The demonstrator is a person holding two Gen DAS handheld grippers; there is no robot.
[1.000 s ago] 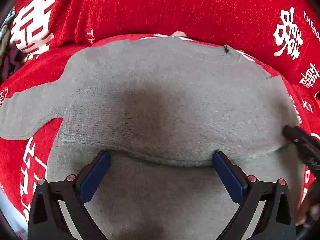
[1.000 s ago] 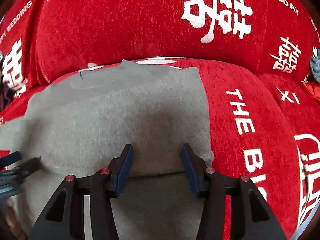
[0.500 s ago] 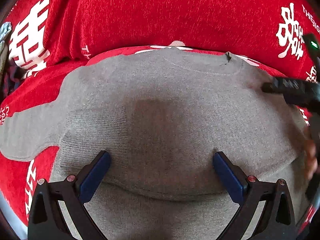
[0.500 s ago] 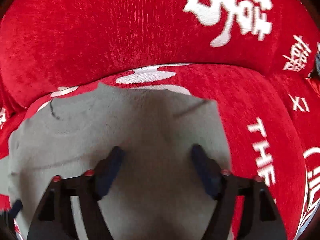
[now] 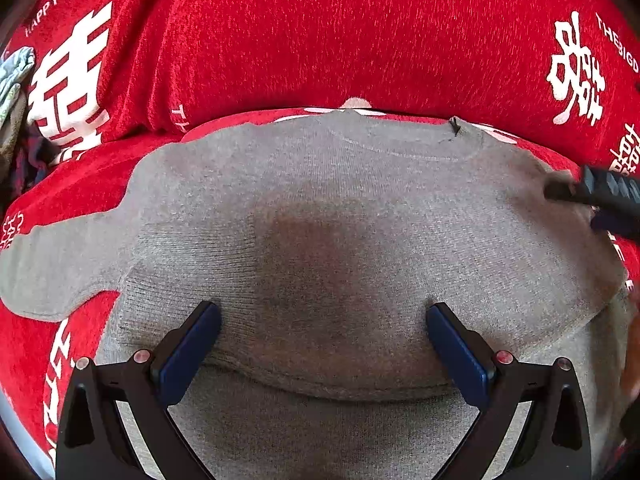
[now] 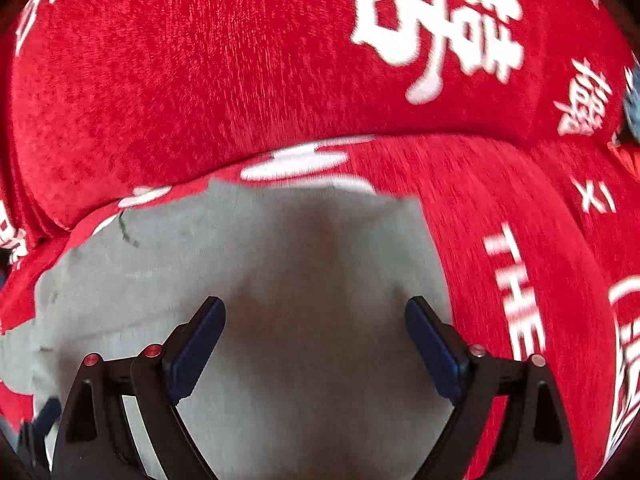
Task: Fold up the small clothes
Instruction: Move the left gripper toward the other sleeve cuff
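A grey knit sweater [image 5: 320,208] lies flat on the red sofa seat, collar [image 5: 400,144] toward the backrest. Its lower part is folded up, and the fold edge [image 5: 320,388] runs between my left fingers. One sleeve [image 5: 48,272] sticks out to the left. My left gripper [image 5: 321,310] hovers open over the folded body with nothing between its pads. My right gripper [image 6: 315,304] is over the sweater [image 6: 280,260] near its right shoulder, jaws opening wide, gripping nothing. Its dark fingers [image 5: 600,190] show at the right edge of the left wrist view.
The red sofa backrest [image 5: 320,40] with white lettering rises just behind the collar. Red seat [image 6: 520,220] stretches to the right of the sweater. A grey-blue cloth [image 5: 14,80] lies at the far left edge, and something similar [image 6: 632,100] at the far right.
My right gripper let go of the sweater's hem, spread its jaws wide and moved up toward the shoulder. My left gripper stayed open and barely shifted.
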